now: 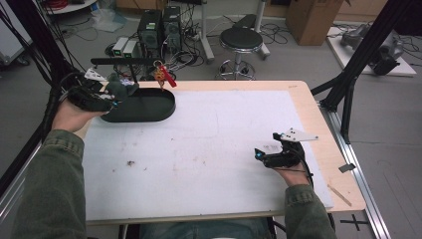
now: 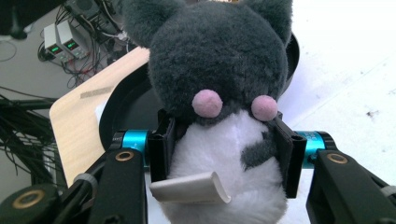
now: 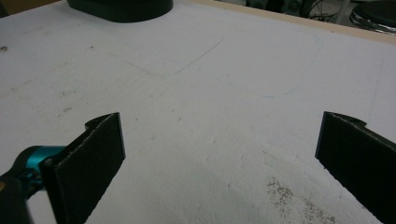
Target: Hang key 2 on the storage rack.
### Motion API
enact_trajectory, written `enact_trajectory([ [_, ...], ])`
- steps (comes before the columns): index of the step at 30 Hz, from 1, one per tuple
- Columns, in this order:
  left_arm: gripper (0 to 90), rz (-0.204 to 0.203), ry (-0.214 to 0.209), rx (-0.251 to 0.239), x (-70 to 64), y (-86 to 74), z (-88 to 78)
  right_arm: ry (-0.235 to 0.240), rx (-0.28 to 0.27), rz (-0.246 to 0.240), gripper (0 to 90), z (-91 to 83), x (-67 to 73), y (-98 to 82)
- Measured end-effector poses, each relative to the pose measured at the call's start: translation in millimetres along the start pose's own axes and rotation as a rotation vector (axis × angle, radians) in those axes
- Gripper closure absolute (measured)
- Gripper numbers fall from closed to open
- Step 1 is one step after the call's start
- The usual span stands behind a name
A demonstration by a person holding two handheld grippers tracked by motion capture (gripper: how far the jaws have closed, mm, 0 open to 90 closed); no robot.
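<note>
A grey plush toy [image 2: 219, 60] with a white belly, two pink paws and a white tag [image 2: 191, 189] sits between the jaws of my left gripper [image 2: 224, 149], which is shut on its body. In the high view that gripper [image 1: 112, 97] holds the plush toy [image 1: 122, 84] above the left end of a black oval tray [image 1: 166, 107] at the table's far left. My right gripper [image 1: 261, 154] rests low over the white mat [image 1: 199, 139] at the near right. Its jaws stand wide open with nothing between them [image 3: 219, 154].
A black bar [image 1: 124, 60] runs above the tray, with a red and orange keychain [image 1: 161, 74] hanging from it. The tray's near edge [image 3: 121, 9] lies far ahead of the right gripper. Past the table are a stool [image 1: 241, 40], computers and cables.
</note>
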State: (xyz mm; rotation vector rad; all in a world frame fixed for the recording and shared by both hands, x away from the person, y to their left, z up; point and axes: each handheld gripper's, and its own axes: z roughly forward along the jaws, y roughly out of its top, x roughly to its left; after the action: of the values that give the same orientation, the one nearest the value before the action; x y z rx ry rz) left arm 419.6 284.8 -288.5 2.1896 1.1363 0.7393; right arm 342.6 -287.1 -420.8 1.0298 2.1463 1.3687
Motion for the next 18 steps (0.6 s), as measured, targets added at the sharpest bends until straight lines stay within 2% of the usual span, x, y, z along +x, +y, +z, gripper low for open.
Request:
enact_trajectory([
  [9,51.8,0.014,0.015,-0.031,0.4,18.6,-3.1,0.000,0.001,0.000,0.4,0.3,-0.1,-0.1],
  [12,51.8,0.015,0.008,-0.049,-1.9,21.9,-3.2,0.002,0.000,0.001,0.4,0.1,-0.2,0.0],
  [18,51.8,0.016,0.007,-0.055,-2.3,27.7,0.0,0.005,-0.001,0.001,0.4,-0.1,-0.1,0.0],
])
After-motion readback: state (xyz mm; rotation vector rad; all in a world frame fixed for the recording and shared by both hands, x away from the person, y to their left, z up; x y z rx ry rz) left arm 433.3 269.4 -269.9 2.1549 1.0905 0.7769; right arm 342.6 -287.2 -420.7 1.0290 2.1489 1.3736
